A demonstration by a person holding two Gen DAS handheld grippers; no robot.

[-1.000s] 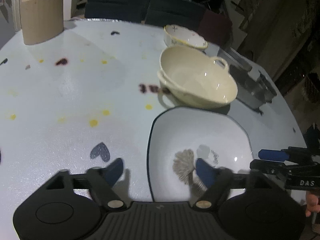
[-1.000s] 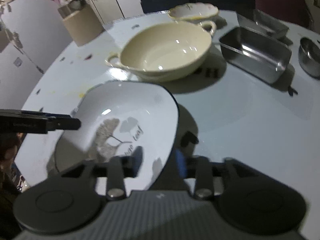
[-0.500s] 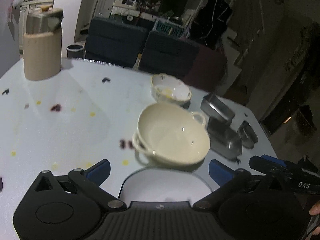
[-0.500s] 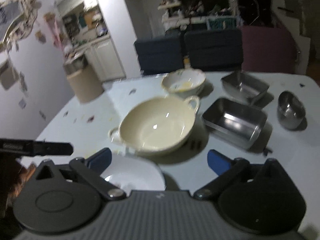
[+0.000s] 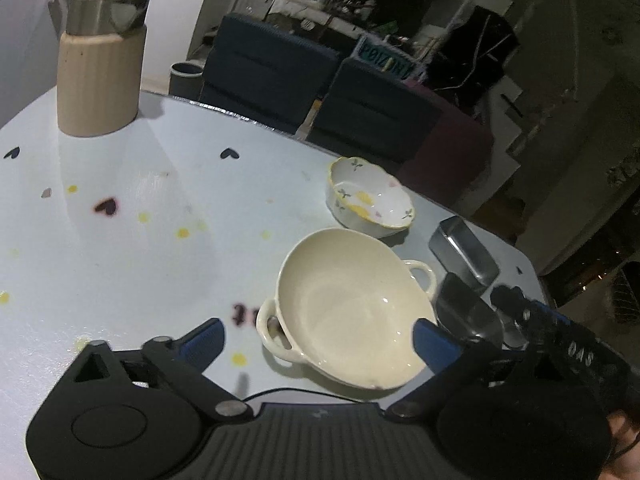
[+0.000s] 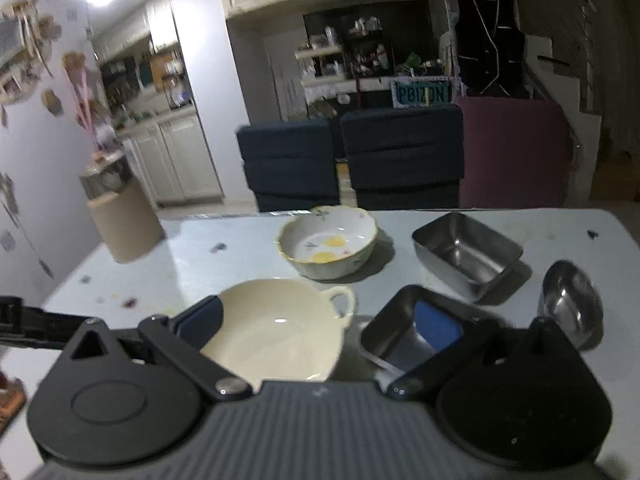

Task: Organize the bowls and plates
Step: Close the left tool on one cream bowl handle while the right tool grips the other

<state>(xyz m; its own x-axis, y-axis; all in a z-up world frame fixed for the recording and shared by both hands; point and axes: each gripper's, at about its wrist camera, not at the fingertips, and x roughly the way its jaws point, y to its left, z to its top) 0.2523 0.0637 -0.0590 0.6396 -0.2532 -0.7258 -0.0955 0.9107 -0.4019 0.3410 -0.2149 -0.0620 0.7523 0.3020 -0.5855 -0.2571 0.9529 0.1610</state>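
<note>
The left gripper (image 5: 316, 338) is wide apart with its jaws closing a little and nothing held, and the right gripper (image 6: 320, 320) is spread fully and also empty; both hang above the table (image 5: 120, 248). The cream bowl (image 5: 352, 308) sits on the table just ahead of them. The floral bowl (image 6: 328, 242) stands just behind it, with two steel pans (image 6: 466, 252) and a small steel bowl (image 6: 570, 304) to the right.
</note>
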